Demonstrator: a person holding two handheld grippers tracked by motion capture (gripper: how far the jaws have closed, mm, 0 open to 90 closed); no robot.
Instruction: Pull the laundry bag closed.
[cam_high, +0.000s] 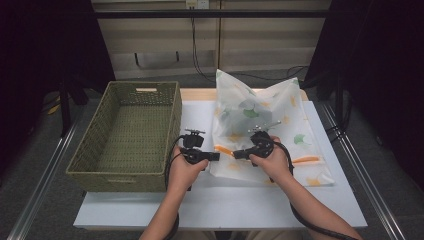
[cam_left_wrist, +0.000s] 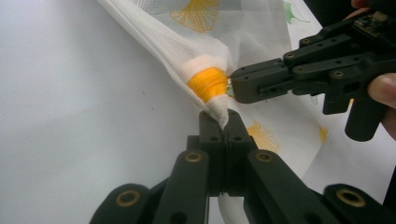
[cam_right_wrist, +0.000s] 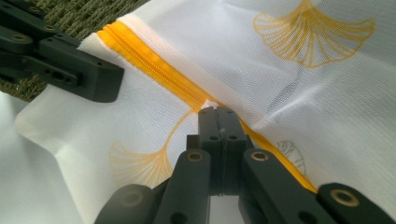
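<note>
1. Two tools meet at the near left corner of a white mesh bag printed with ginkgo leaves, lying right of centre in the high view on the white table.
2. Left tool: jaws fully closed, pinching a fold of the bag's fabric just below the end of its orange zipper.
3. Right tool: jaws fully closed on the zipper line, at mid-frame of the right gripper view.
4. Woven green basket: left half of the high view, just beside the bag.
5. Both hands grip the tool handles at lower centre.
</note>
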